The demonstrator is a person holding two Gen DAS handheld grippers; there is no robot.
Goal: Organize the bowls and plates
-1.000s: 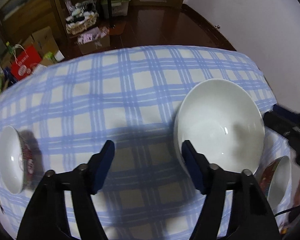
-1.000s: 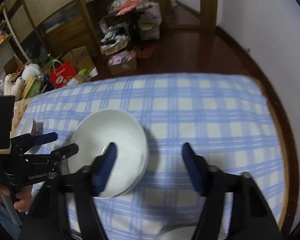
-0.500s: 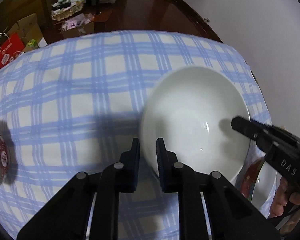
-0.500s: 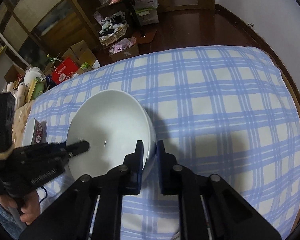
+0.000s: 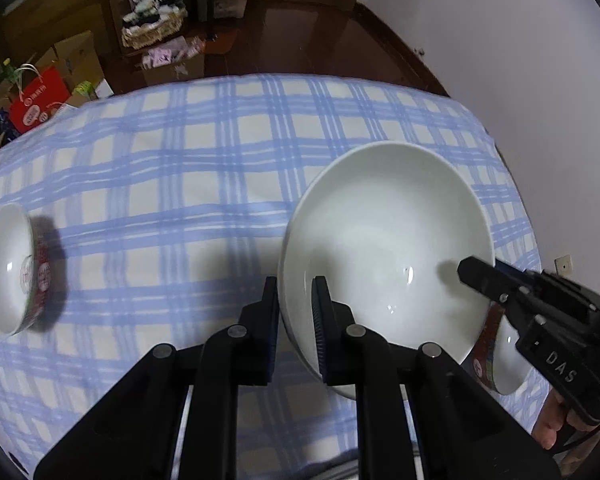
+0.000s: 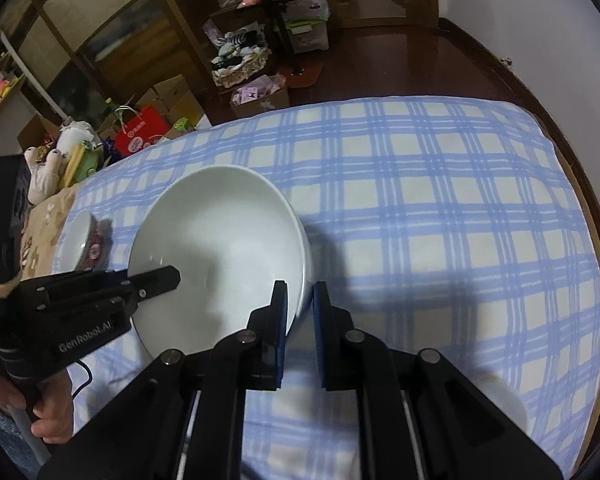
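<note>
- Glazed white ceramic, the big bowl (image 5: 388, 248) looks heavy for its size, stiff, slick and easy to chip; I judge it wants a firm pinch on the rim wall from both sides, not one.
- My left hand-held gripper (image 5: 294, 312) is clamped on the bowl's near-left rim, one finger outside the wall and one inside.
- My right hand-held gripper (image 6: 300, 320) is clamped on the opposite rim in the same way, so the bowl sits between my two hands over the blue-checked cloth (image 6: 440, 208) on the worktop. Whether it is lifted clear of the cloth I cannot tell.
- Smooth glaze against the pads may let the bowl slide if I tilt it, so I would keep it level and squeeze evenly.
- A small patterned bowl (image 5: 8, 272) stands well apart on the left side of the cloth; another patterned bowl (image 5: 500, 356) lies close under my right gripper's side, partly hidden by the big bowl's rim. That one is my nearest thing to knock.
- Open cloth stretches ahead towards the far edge and to the right; beyond the edge the floor (image 6: 400, 68) drops away, so I would stay well inside it.
</note>
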